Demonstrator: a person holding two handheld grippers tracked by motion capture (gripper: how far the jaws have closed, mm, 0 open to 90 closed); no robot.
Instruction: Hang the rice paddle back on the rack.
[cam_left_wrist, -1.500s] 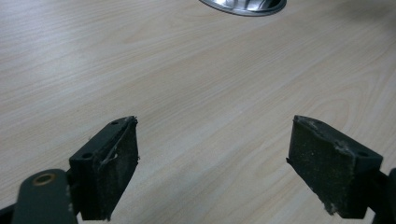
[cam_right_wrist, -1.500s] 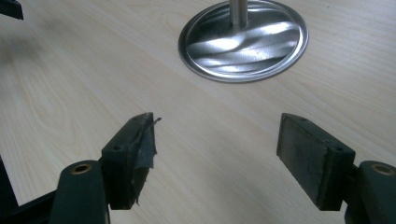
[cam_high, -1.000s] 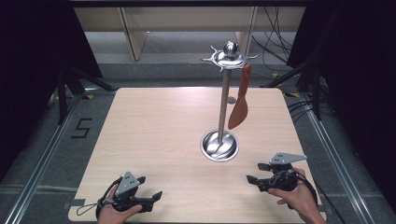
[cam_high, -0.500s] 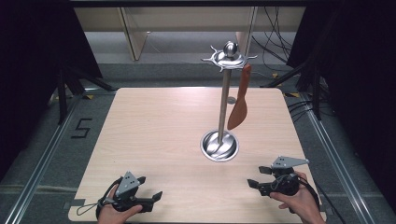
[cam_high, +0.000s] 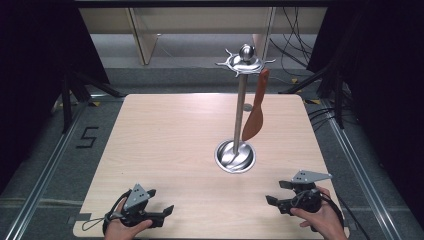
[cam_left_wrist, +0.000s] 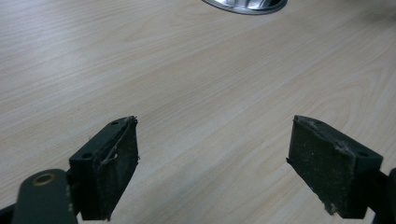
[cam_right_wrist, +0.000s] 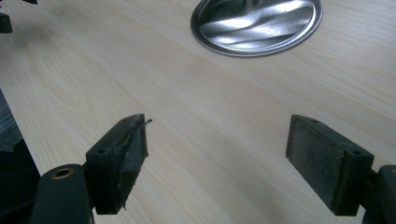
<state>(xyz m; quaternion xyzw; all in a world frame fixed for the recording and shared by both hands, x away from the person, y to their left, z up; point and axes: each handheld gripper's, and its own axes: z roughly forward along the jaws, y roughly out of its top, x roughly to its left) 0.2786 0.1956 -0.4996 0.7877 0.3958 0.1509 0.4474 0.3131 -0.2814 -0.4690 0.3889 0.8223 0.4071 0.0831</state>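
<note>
A metal stand rises from a round shiny base (cam_high: 235, 156) right of the table's middle, with a hooked crown (cam_high: 245, 61) at the top of its pole. An orange-brown spatula (cam_high: 254, 116) hangs from one hook, blade down. My left gripper (cam_high: 159, 201) rests at the near left edge, open and empty; in the left gripper view (cam_left_wrist: 212, 154) bare wood lies between the pads. My right gripper (cam_high: 278, 193) is held at the near right, open and empty (cam_right_wrist: 217, 158), pointing toward the base (cam_right_wrist: 257, 25).
The light wooden table (cam_high: 170, 140) stands on a grey floor with metal rails along both sides. Cables and dark tripod legs (cam_high: 70, 90) lie beyond the far corners. The stand base's rim (cam_left_wrist: 245, 4) shows at the top of the left gripper view.
My right gripper has drifted slightly toward the near edge of the table. The left gripper, the stand and the spatula have stayed put.
</note>
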